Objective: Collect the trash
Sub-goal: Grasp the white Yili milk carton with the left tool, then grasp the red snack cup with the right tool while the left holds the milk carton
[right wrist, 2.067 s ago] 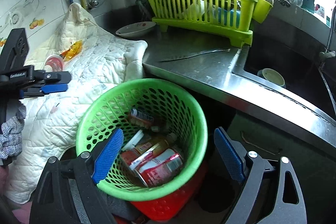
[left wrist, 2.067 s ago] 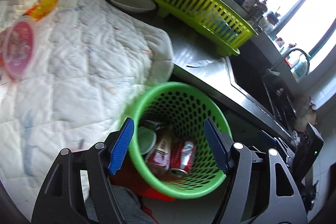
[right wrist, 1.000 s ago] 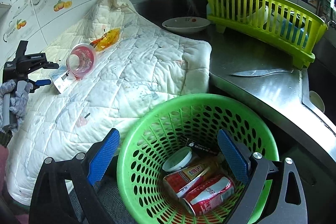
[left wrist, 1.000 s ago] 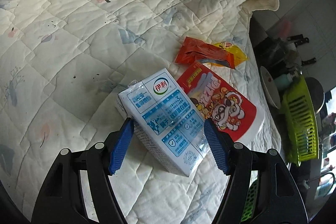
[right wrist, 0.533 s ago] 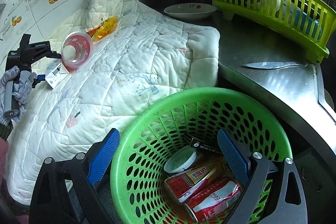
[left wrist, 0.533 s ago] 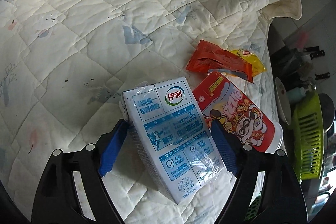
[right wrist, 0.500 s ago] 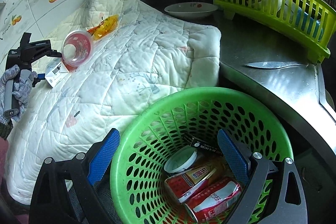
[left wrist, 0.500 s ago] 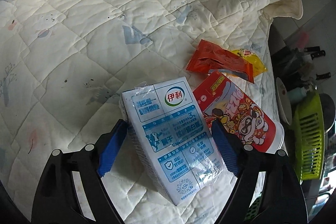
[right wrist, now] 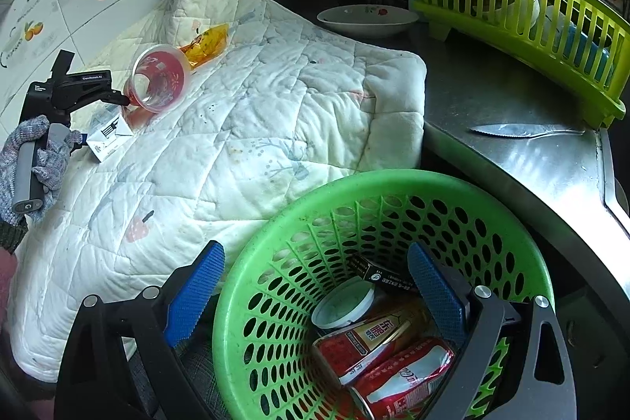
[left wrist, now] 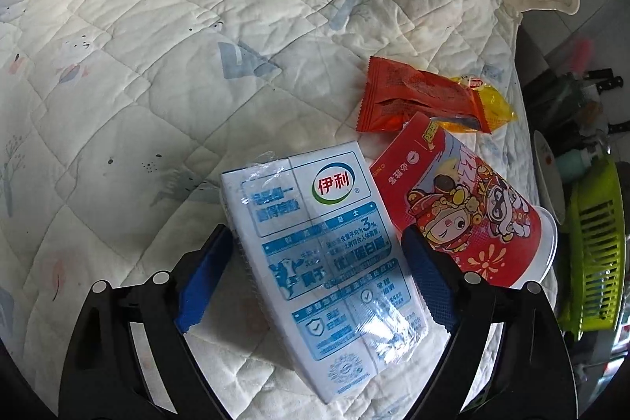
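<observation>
One carton (left wrist: pixel 327 262), one cup (left wrist: pixel 468 215), two wrappers (left wrist: pixel 417 97) – two cans (right wrist: pixel 397 380) in basket (right wrist: pixel 252 302).

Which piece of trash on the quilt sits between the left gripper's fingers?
The white-and-blue milk carton; the left gripper's opening jaws straddle it, while the red paper cup and orange wrapper lie beyond.

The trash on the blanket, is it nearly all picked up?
Partly. Cans and a lid already lie in the green basket. The left gripper is opening its jaws around the milk carton, not yet gripping it. The red cup, red wrapper and yellow wrapper are left.
</observation>
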Demonstrator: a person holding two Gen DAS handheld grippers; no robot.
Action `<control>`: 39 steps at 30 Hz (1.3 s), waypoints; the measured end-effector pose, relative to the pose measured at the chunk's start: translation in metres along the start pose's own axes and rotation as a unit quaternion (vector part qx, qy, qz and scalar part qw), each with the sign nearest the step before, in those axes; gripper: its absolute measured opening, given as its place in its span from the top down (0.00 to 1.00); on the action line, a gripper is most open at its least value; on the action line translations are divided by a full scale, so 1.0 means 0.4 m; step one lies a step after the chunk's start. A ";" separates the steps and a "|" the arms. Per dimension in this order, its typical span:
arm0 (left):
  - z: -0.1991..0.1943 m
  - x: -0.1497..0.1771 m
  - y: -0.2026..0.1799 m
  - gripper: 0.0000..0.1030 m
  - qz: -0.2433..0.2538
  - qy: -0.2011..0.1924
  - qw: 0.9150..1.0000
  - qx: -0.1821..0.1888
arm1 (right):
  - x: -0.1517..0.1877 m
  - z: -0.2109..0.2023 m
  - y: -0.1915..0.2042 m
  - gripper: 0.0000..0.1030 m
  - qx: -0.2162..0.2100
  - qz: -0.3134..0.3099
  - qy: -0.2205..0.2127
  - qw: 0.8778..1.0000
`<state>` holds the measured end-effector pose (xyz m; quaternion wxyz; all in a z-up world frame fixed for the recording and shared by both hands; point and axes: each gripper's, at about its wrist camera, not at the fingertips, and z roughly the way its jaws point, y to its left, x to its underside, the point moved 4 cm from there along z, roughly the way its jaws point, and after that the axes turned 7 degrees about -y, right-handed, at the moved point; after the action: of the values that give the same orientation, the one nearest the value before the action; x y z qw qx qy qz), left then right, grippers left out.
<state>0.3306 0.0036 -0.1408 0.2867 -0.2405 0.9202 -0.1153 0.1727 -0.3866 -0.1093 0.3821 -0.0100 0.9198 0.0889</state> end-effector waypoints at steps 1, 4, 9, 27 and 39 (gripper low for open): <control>0.001 -0.001 -0.002 0.16 0.001 0.000 1.000 -0.002 | -0.001 -0.001 0.000 0.12 0.001 0.000 -0.001 1.000; 0.001 0.005 -0.008 0.16 0.013 0.007 1.000 -0.008 | -0.003 0.001 0.000 0.12 0.000 0.001 -0.001 1.000; -0.011 0.015 -0.014 0.16 0.015 0.016 1.000 -0.007 | -0.008 -0.001 0.003 0.12 -0.003 -0.005 0.000 1.000; -0.105 0.048 0.067 0.29 0.114 0.007 0.993 0.005 | -0.137 0.027 0.122 0.12 -0.054 -0.073 0.003 0.996; -0.172 0.040 0.181 0.29 0.153 0.005 0.988 0.001 | -0.321 0.106 0.348 0.12 -0.115 -0.177 -0.011 0.977</control>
<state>0.2518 0.0627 -0.1182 0.2964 -0.0961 0.9475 -0.0719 0.2814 -0.2488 -0.0265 0.3986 -0.2156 0.8827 0.1246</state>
